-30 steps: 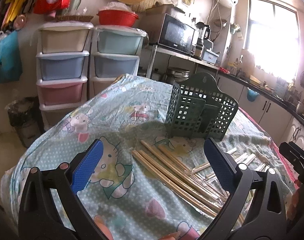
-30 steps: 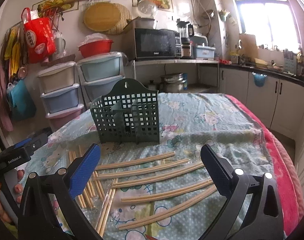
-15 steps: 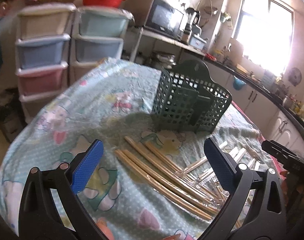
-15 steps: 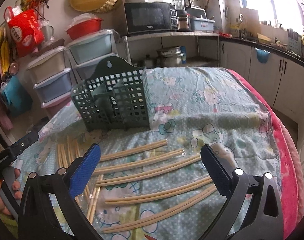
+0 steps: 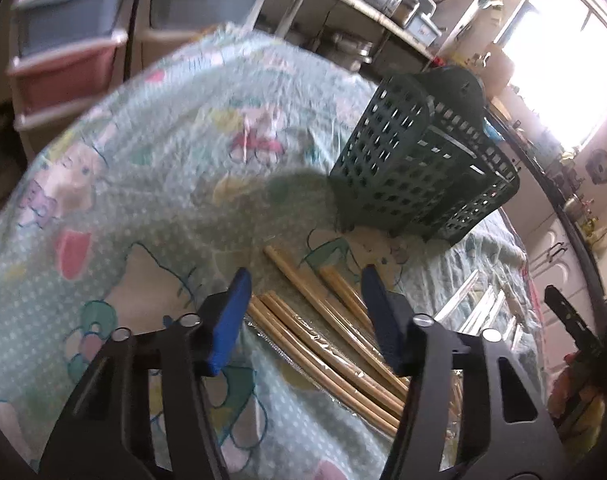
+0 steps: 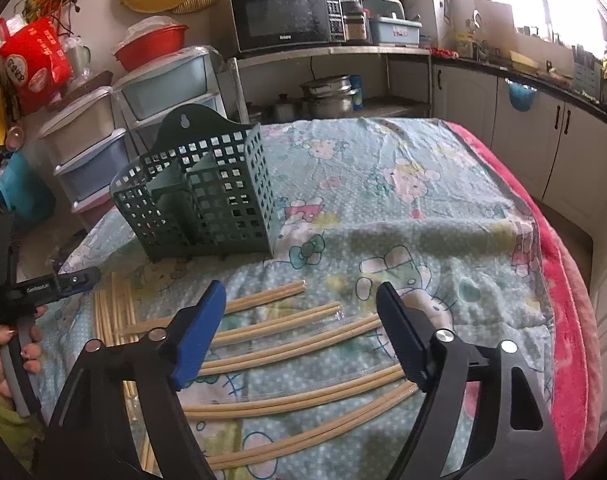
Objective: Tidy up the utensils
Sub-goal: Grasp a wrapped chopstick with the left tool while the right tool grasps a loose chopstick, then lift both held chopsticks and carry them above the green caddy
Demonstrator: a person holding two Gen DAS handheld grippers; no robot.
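A dark green slotted utensil holder (image 5: 415, 160) (image 6: 199, 200) stands upright on the cartoon-print tablecloth (image 5: 151, 184) (image 6: 403, 200). Several pairs of wrapped bamboo chopsticks (image 5: 319, 328) (image 6: 287, 344) lie flat in front of it. My left gripper (image 5: 305, 312) is open, low over the near ends of one chopstick bundle, which lies between its blue pads. My right gripper (image 6: 299, 324) is open above the row of chopstick pairs, holding nothing. The left gripper also shows at the left edge of the right wrist view (image 6: 43, 286).
Stacked plastic drawers (image 6: 103, 136) (image 5: 71, 40) stand beyond the table's far left side. A microwave (image 6: 283, 20) sits on a shelf behind. White cabinets (image 6: 543, 136) run along the right. A red blanket edge (image 6: 559, 280) marks the table's right side.
Both grippers have moved forward and down toward the chopsticks, and both have narrowed their opening. The left gripper has tilted and now straddles a chopstick bundle.
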